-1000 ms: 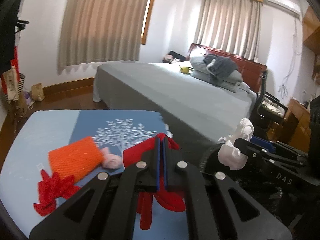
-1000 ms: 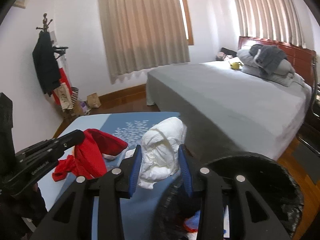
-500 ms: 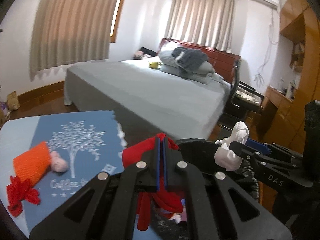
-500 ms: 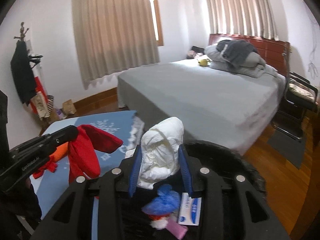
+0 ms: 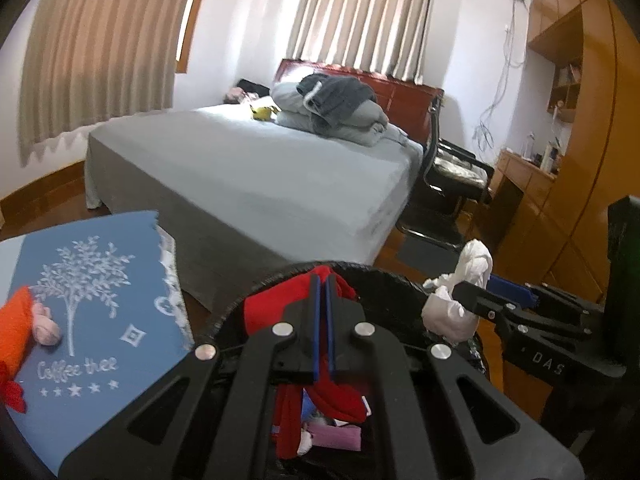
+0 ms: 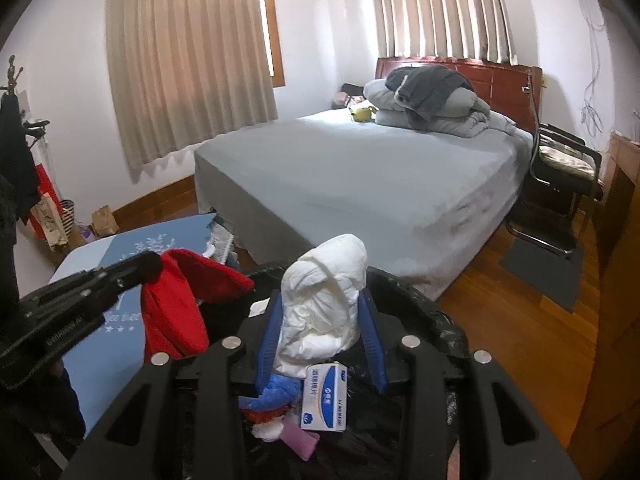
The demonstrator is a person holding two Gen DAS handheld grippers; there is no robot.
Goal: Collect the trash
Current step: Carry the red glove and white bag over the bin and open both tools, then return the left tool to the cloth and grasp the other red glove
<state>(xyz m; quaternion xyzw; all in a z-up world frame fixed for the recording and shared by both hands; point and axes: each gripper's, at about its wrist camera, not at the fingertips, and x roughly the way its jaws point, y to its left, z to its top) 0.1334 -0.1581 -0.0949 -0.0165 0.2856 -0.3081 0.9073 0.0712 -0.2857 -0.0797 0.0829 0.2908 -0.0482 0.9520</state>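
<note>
My left gripper [image 5: 322, 280] is shut on a red cloth [image 5: 264, 312] and holds it over the black trash bin [image 5: 384, 276]. The red cloth also shows in the right wrist view [image 6: 176, 312]. My right gripper [image 6: 320, 304] is shut on a crumpled white tissue wad [image 6: 324, 304], also above the bin [image 6: 432, 320]; the wad shows at the right in the left wrist view [image 5: 460, 292]. Inside the bin lie a small white and blue box [image 6: 324, 396], a blue scrap [image 6: 276, 392] and a pink piece [image 6: 300, 440].
A low table with a blue mat [image 5: 96, 320] stands left of the bin, with an orange knitted item [image 5: 14, 328], a pink wad [image 5: 46, 324] and a red scrap [image 5: 12, 392] on it. A grey bed [image 5: 256, 172] lies behind; a black chair [image 6: 560, 184] and wooden cabinets [image 5: 568, 184] stand to the right.
Both grippers have moved right from over the table to above the bin, each still holding its item. The bin's contents have come into view.
</note>
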